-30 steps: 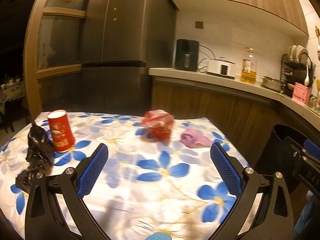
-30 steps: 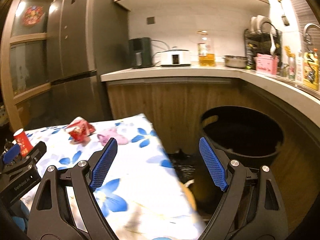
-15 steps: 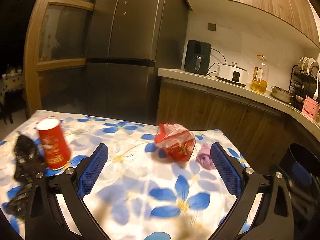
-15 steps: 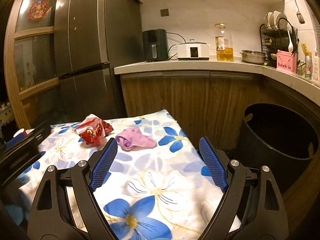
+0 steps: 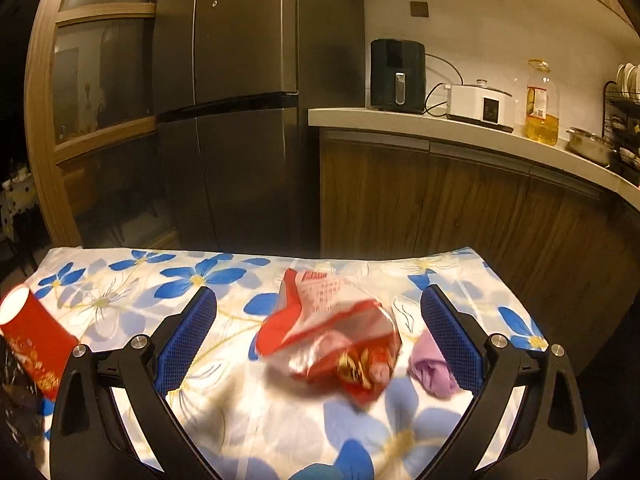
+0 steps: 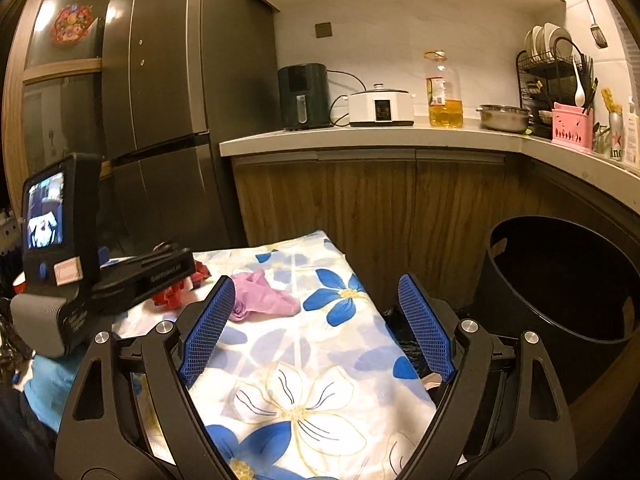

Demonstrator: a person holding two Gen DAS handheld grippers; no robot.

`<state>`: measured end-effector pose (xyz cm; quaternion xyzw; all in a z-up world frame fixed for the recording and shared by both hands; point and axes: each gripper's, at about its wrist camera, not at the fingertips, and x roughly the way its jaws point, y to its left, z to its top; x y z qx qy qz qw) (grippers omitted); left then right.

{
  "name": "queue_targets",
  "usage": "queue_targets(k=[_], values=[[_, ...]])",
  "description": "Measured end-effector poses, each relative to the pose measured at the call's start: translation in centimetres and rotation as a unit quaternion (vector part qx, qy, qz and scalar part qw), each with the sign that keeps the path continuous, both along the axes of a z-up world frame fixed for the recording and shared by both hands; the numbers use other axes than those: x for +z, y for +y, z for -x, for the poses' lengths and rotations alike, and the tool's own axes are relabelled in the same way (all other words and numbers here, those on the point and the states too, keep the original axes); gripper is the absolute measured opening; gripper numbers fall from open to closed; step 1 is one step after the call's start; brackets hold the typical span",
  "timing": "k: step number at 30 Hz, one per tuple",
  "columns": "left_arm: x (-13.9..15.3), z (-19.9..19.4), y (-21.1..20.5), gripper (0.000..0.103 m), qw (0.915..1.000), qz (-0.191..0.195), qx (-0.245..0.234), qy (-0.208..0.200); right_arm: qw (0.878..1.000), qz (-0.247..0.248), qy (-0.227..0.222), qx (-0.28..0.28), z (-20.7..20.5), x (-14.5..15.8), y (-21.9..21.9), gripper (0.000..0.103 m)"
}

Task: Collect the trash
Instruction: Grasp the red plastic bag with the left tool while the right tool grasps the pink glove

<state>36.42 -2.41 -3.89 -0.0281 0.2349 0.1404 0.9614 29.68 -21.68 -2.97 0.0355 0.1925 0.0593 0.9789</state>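
With its jaws spread wide, the left gripper (image 5: pixel 319 332) frames the red snack wrapper (image 5: pixel 332 336) on the floral tablecloth (image 5: pixel 120 292), ready to close; the right gripper (image 6: pixel 316 322), equally open, holds nothing beside the black bin (image 6: pixel 560 280)

Floral-clothed table (image 5: pixel 224 408): red wrapper (image 5: pixel 332 336), purple wad (image 5: pixel 434 372), red cup (image 5: pixel 34 340).

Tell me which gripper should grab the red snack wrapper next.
Left. The left gripper is open with the red wrapper lying between its fingers; the right gripper sits nearer the purple glove.
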Motion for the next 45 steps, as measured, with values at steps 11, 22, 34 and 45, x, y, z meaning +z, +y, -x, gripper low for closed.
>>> queue_targets(k=[11,22,34,45], values=[[-2.6,-2.2,1.4,0.053,0.9967,0.042,-0.009,0.069,1.000,0.008,0.010,0.009,-1.3,-0.8,0.6,0.083],[-2.5,-0.8,2.9,0.008,0.9958,0.063,-0.007,0.066,0.999,0.009,0.037,0.024,-3.3,-1.7,2.2,0.082],[1.3,8.3,5.2,0.007,0.9959,0.089,0.006,-0.013,0.995,0.024,0.087,0.051,-8.2,-3.4,6.9,0.067],[2.0,11.8,6.1,0.007,0.9946,0.091,0.014,-0.049,0.985,0.055,0.142,0.075,-11.2,-6.2,9.7,0.035]])
